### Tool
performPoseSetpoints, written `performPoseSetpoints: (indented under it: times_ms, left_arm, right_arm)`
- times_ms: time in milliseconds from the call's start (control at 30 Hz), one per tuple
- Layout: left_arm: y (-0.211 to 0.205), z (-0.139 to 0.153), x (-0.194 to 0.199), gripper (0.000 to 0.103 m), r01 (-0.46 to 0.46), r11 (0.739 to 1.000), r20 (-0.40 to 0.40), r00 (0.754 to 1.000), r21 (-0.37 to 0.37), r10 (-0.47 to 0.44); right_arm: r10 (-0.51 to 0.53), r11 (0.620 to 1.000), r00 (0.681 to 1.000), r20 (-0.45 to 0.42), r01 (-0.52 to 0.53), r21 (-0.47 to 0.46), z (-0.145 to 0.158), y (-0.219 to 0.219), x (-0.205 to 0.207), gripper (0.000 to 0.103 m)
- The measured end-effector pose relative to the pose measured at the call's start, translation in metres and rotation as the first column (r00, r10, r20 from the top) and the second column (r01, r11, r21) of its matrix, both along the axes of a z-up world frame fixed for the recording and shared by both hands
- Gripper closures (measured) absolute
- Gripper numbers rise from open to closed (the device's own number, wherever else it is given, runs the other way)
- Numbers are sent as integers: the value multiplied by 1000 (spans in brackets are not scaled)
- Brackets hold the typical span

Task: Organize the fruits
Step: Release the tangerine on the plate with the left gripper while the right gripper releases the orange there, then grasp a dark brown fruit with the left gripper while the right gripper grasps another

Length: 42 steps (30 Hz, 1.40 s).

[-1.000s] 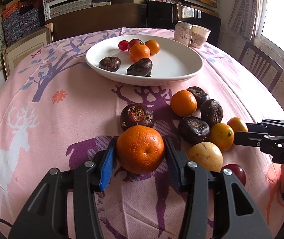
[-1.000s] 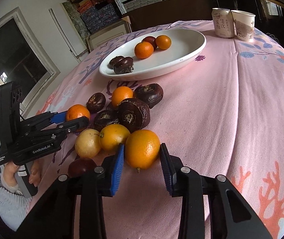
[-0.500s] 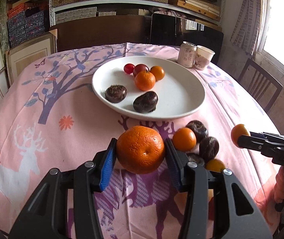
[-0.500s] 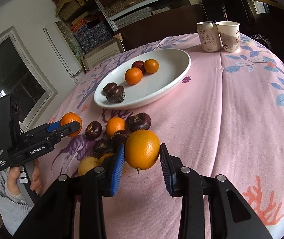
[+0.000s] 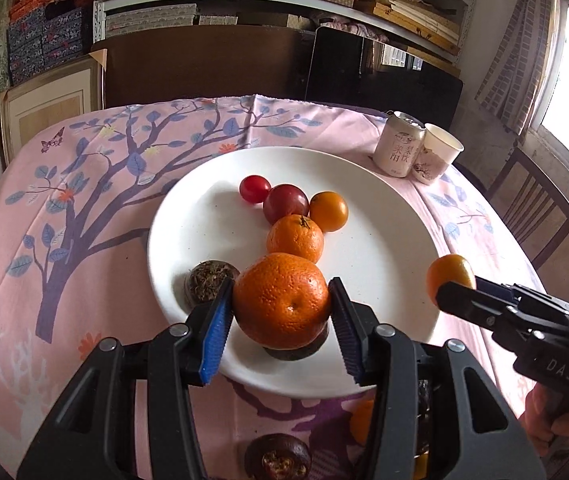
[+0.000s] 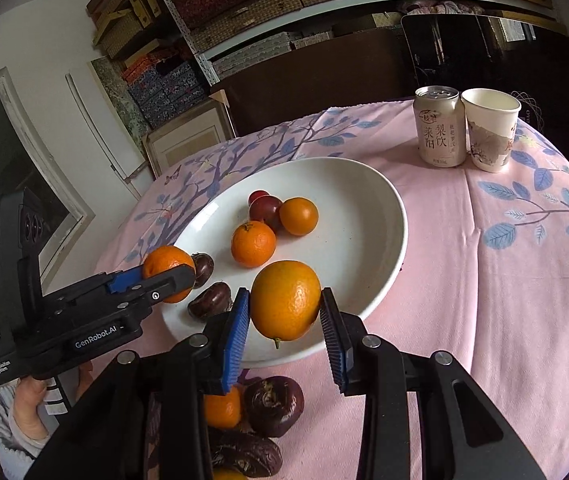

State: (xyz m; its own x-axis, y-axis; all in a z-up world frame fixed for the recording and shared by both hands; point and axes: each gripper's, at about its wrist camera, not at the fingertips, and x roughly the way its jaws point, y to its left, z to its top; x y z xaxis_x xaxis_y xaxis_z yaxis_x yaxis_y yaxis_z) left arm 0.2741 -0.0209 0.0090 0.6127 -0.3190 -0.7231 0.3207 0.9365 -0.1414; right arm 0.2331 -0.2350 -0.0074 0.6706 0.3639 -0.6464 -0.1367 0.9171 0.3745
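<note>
- Orange, dimpled and round, a large mandarin (image 5: 282,300) sits clamped between the blue ribbed pads of the left tool (image 5: 280,320), held in the air over the near part of a wide white ceramic plate (image 5: 188,216).
- Beyond that tool's tips, on the plate, lie a smaller orange mandarin with a green stem scar (image 5: 295,238), a dark red plum (image 5: 285,203), a small red cherry tomato (image 5: 255,189) and a small smooth orange kumquat-like fruit (image 5: 328,211), clustered and touching.
- Just left of the left tool's left pad, a brown fibrous-topped water chestnut (image 5: 208,285) rests on the plate; another dark one (image 5: 296,350) peeks out under the held mandarin.
- The right tool (image 6: 285,320) is clamped on a smooth yellow-orange citrus fruit (image 6: 285,300), above the plate's near rim.
- Left of the right tool, seen from its camera, the left tool carries its mandarin beside two dark chestnuts (image 6: 209,300) on the plate.
- Below the right tool, on the pink tree-printed cloth (image 6: 504,280) covering the desk, lie more dark chestnuts (image 6: 273,400) and an orange fruit (image 6: 222,406).
- Far beyond and to the right of the right tool stand a pale drink can (image 6: 439,126) and a white paper cup (image 6: 490,128), touching.
</note>
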Motion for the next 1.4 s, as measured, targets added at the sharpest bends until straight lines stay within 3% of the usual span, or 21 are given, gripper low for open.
performPoseSetpoints:
  times_ms: [67, 133, 167, 400, 533, 700, 833, 1133, 1400]
  left_arm:
    - [0, -4, 1, 54, 2, 1000, -3, 1000, 2, -2]
    - [3, -3, -3, 38, -10, 1000, 17, 1000, 14, 10]
    - [6, 0, -5, 36, -19, 1000, 32, 999, 12, 19]
    - [28, 17, -29, 34, -43, 999, 77, 996, -26, 45]
    - [35, 10, -44, 32, -52, 999, 69, 996, -15, 53]
    - [47, -8, -66, 32, -64, 998, 44, 997, 11, 63]
    - [50, -15, -82, 14, -89, 995, 52, 995, 35, 87]
    - [31, -26, -101, 11, -56, 985, 79, 996, 160, 44]
    - [24, -39, -96, 9, -62, 974, 60, 997, 219, 50]
  right_arm:
    - [-10, 1000, 1000, 7, 10, -9, -3, -1, 2, 64]
    - [-30, 999, 999, 26, 30, -16, -2, -4, -2, 50]
    - [-36, 999, 999, 35, 36, -9, -1, -6, -4, 48]
    - [-49, 998, 997, 52, 47, 40, 2, -18, -25, 47]
    - [-62, 998, 997, 51, 60, 36, -3, -22, -38, 38]
    - [-67, 997, 997, 47, 65, 43, -7, -28, -52, 36]
    - [-82, 996, 995, 61, 79, 47, -5, -33, -60, 32]
    - [-101, 994, 993, 59, 98, 50, -7, -39, -67, 26]
    - [-86, 996, 995, 51, 84, 35, -9, -34, -71, 21]
